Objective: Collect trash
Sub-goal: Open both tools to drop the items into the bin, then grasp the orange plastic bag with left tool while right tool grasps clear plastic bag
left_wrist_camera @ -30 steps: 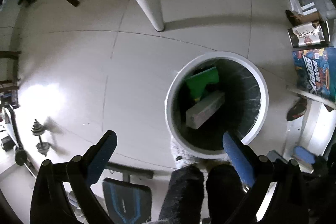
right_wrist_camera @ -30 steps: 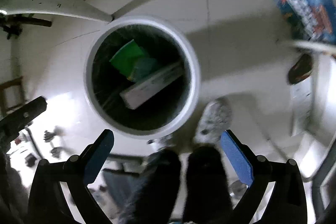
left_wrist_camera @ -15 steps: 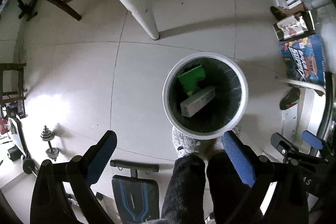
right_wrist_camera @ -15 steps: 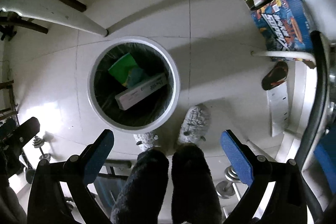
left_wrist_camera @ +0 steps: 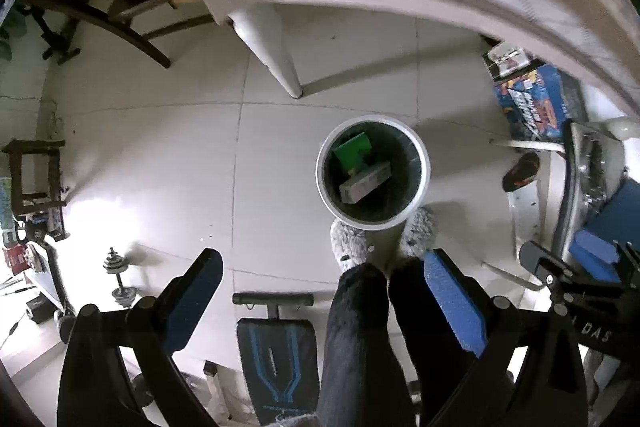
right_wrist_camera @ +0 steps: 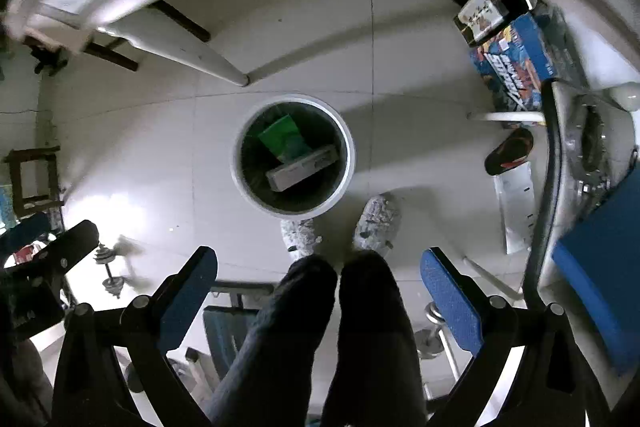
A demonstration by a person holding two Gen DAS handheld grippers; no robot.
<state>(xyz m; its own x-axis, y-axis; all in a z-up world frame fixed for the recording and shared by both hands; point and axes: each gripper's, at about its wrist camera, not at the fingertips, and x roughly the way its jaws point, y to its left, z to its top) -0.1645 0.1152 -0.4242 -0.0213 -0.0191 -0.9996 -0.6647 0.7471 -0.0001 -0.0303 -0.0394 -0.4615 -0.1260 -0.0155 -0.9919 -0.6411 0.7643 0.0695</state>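
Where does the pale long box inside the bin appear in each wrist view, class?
Left wrist: the pale long box lies right of centre, inside the white bin.
Right wrist: it sits near centre, in the bin.
Shared landmark: the green packet beside it.

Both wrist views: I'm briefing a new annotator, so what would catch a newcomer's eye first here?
First, the round white trash bin on the pale tiled floor, holding a bright green packet and a long grey-white box. Next, the blue-padded fingers of the open, empty left gripper and of the right gripper, also open. Then the person's fuzzy grey slippers, just beside the bin.
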